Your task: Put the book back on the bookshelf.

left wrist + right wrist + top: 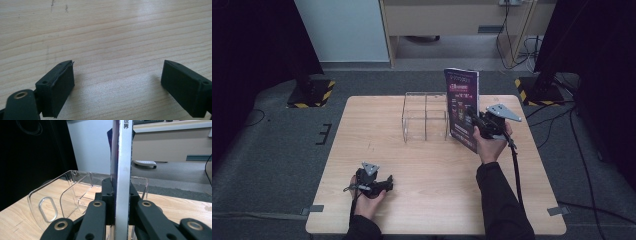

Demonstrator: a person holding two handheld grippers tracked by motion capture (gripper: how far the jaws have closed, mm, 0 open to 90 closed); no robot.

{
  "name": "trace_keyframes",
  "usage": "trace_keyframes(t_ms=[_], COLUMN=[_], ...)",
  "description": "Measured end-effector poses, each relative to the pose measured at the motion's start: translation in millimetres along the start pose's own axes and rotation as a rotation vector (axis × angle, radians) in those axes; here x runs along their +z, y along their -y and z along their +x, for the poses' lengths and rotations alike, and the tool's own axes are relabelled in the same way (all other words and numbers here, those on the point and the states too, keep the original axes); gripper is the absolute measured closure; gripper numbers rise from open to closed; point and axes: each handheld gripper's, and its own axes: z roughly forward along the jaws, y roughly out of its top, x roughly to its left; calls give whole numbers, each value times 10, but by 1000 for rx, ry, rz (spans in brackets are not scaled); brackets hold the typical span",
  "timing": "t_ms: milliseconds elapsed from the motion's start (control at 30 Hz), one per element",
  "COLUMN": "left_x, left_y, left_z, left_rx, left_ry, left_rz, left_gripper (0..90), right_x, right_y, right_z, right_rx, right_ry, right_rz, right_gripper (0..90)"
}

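Note:
A dark purple book (463, 107) stands upright just right of a clear plastic divided rack (425, 116) at the table's middle back. My right gripper (476, 121) is shut on the book near its lower edge. In the right gripper view the book's silver spine (123, 177) rises between both black jaws, with the clear rack (57, 197) behind and to the left. My left gripper (383, 183) rests near the table's front left, held by a hand. Its jaws stand wide apart over bare wood, and my left gripper (117, 82) holds nothing.
The wooden table (377, 145) has bare room in its left and front parts. Black stands with yellow-striped bases (312, 92) sit on the grey floor at both back corners. Cables (517, 45) trail across the floor at the back right.

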Motion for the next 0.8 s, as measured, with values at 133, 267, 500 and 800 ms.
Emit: trace_keyframes(t_ms=[133,267,500,800], left_x=[0,1,2,2], left_y=[0,0,-1,-2], left_z=[0,-1,-2,-3], left_rx=[0,0,0,0], left_ry=[0,0,0,-1], left_rz=[0,0,1,2], left_gripper=[106,105,103,100], right_x=[40,47,-7,-139], right_y=[34,86,119,149], right_z=[-7,-7,-10,-48], right_rx=[-7,-11,-48,-63], right_ry=[9,9,9,2], right_rz=[3,6,11,58], right_gripper=[828,828,826,823])
